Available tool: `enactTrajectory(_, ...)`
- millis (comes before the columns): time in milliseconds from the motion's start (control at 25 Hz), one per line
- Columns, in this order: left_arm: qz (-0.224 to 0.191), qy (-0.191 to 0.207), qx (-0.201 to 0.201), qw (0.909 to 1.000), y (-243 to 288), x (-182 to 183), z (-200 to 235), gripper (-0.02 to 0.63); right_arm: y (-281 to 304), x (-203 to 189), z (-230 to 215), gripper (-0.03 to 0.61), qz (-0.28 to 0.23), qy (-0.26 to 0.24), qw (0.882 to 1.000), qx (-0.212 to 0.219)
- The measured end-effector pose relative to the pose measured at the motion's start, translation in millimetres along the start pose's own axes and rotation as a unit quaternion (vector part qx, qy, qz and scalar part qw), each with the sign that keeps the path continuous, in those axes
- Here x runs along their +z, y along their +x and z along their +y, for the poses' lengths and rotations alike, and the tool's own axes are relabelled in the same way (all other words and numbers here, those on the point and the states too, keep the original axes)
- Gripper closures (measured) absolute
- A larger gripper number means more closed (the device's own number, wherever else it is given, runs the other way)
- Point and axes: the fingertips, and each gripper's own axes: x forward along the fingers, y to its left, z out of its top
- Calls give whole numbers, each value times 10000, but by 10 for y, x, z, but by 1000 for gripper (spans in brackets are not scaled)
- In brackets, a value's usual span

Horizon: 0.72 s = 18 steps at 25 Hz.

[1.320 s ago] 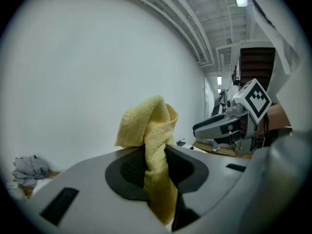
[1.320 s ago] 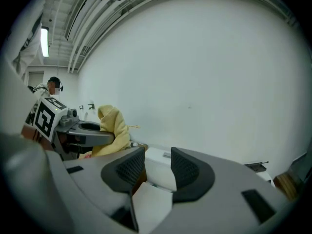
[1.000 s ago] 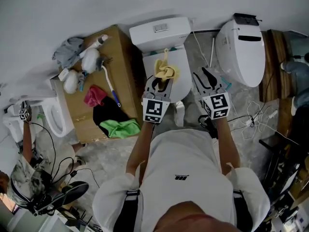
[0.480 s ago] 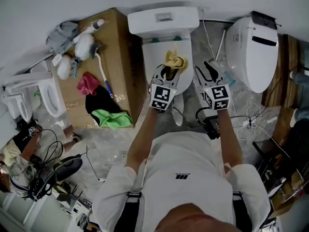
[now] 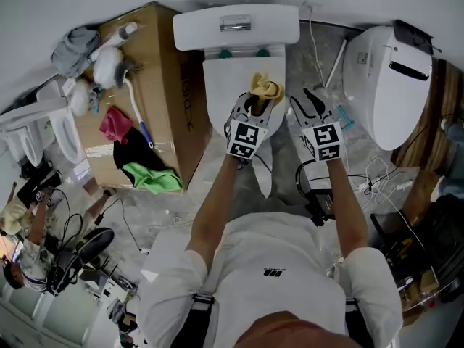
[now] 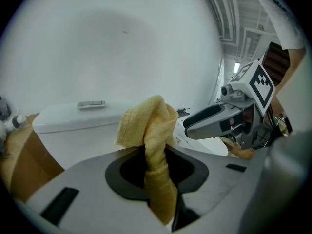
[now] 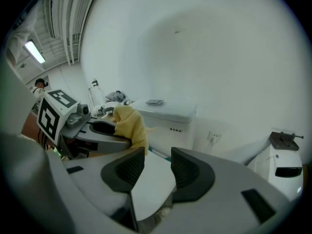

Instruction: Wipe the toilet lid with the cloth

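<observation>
lowering the cloth [image 6: 148, 130] onto the toilet lid [image 5: 223, 100] looks like the step in hand, and it wants some care. the left gripper [image 5: 255, 109] has its jaws clamped on the cloth's lower part, with the bunched top poking up past the jaws. as it hangs now, little fabric would meet the lid. tipping the gripper forward so the loose bunch leads should fix that. then light pressure and long overlapping strokes from the tank [image 5: 235, 26] end toward the front edge should cover the surface without the hard jaw tips scraping the plastic. the right gripper [image 5: 313, 109] hovers just beside the lid's right edge, jaws apart with nothing between them; it is best kept out of the sweep.

the cloth is yellow and soft, like terry, crumpled into a twisted fold. it is held over the rear half of the lid, near the tank. whether it touches the lid i cannot tell. the lid is white, smooth, glossy and closed, and i can make out no marks on it.
</observation>
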Motion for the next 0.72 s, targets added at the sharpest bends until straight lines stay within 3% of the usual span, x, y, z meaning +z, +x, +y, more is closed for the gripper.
enactTrajectory(720,571,-139,-102,9982,1377,-758,198,509,859,-630,-657,394,339,-68,9991,263)
